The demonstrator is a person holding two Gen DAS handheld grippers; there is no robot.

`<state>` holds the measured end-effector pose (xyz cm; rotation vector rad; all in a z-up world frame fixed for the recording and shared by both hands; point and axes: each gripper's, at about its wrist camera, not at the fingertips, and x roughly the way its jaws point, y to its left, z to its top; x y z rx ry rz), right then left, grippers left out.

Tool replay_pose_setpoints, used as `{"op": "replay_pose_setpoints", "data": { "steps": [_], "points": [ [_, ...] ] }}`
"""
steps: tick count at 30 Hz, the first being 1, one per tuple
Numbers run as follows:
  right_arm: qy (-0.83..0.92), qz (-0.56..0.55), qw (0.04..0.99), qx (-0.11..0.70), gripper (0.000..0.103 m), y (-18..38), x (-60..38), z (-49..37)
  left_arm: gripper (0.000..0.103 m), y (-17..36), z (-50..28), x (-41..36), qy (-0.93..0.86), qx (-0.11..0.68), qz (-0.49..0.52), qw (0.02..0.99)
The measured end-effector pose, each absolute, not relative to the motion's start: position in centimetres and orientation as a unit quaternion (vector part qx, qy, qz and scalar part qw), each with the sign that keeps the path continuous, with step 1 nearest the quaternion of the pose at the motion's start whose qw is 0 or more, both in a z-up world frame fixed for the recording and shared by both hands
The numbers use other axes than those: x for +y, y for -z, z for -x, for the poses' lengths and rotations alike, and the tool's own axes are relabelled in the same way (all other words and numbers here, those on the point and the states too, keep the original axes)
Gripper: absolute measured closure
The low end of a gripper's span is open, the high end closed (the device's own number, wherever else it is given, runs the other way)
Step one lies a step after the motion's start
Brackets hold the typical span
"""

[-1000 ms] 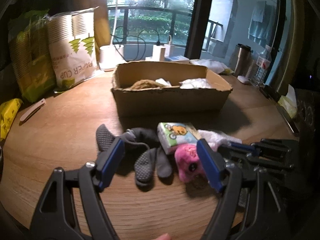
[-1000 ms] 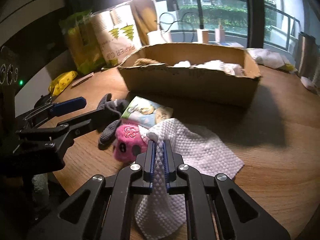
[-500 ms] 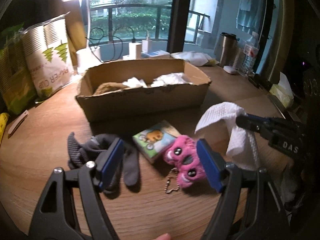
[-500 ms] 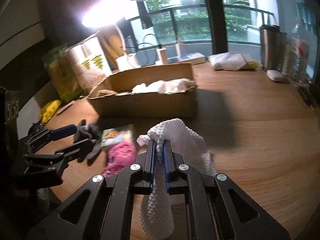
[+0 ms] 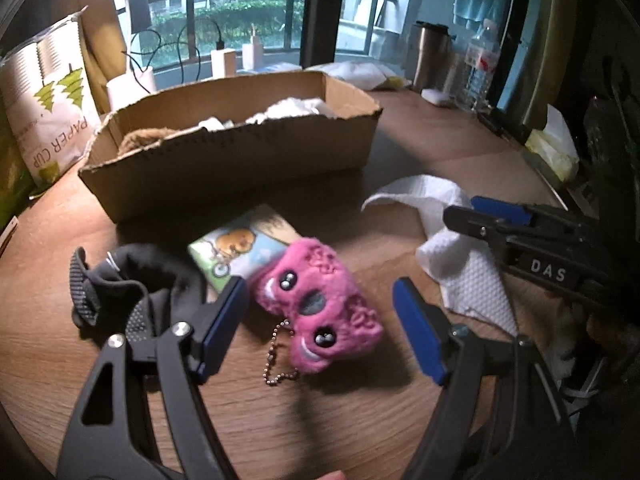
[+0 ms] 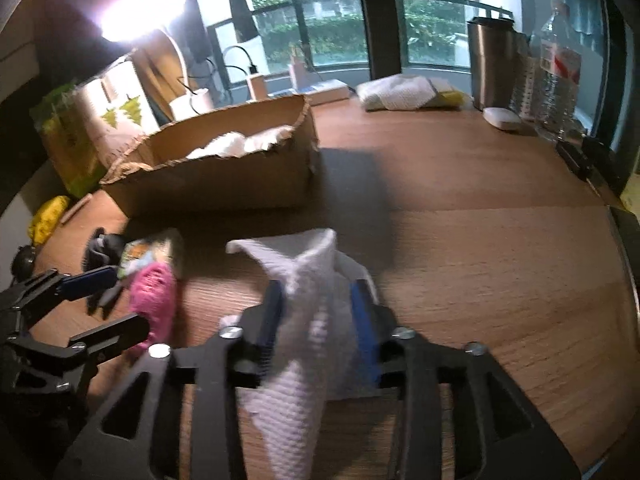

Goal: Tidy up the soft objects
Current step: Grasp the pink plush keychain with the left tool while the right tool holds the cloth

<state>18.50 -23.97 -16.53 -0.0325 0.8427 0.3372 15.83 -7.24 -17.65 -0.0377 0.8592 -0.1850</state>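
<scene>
My left gripper (image 5: 320,320) is open, its fingers on either side of a pink plush toy (image 5: 316,304) with a bead chain on the wooden table (image 5: 280,420). Dark grey gloves (image 5: 132,288) and a small tissue pack (image 5: 240,248) lie beside the toy. My right gripper (image 6: 318,312) is open with a white cloth (image 6: 308,320) loose between its fingers; the cloth also shows in the left wrist view (image 5: 460,256). A cardboard box (image 5: 240,148) with soft items inside stands behind.
A paper cup pack (image 5: 52,108) and green bags stand at the back left. A steel tumbler (image 6: 492,60), water bottles (image 6: 556,76), a folded white cloth (image 6: 404,92) and chargers sit along the far edge by the window.
My right gripper has opened, loosening its grip on the white cloth, which has come down to the table. My left gripper has moved closer around the pink plush toy.
</scene>
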Motion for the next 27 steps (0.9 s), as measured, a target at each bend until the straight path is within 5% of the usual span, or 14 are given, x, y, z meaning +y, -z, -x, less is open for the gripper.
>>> {"op": "replay_pose_setpoints", "data": {
  "steps": [2,11,12,14,18,27],
  "points": [
    [-0.154,0.021,0.897,0.414,0.044,16.9,-24.1,-18.8,0.027,18.0,-16.1,-7.2,0.088,0.422,0.019,0.902],
    [-0.151,0.059,0.888,0.431,0.043,17.9,-22.8,-19.0,0.027,19.2,-16.6,-7.4,0.089,0.436,0.018,0.895],
    [-0.154,0.064,0.888,0.429,0.045,18.0,-22.6,-18.9,0.028,19.4,-16.6,-7.4,0.090,0.437,0.017,0.895],
    [-0.164,0.075,0.887,0.424,0.066,18.0,-22.1,-18.6,0.028,19.7,-16.6,-7.3,0.092,0.440,0.016,0.893],
    [-0.178,0.082,0.885,0.422,0.088,18.1,-21.3,-18.3,0.050,19.8,-16.5,-7.4,0.101,0.438,0.011,0.893],
    [-0.196,0.059,0.891,0.405,0.092,16.0,-21.2,-18.0,0.058,18.0,-15.3,-7.0,0.116,0.412,0.016,0.904]
  ]
}}
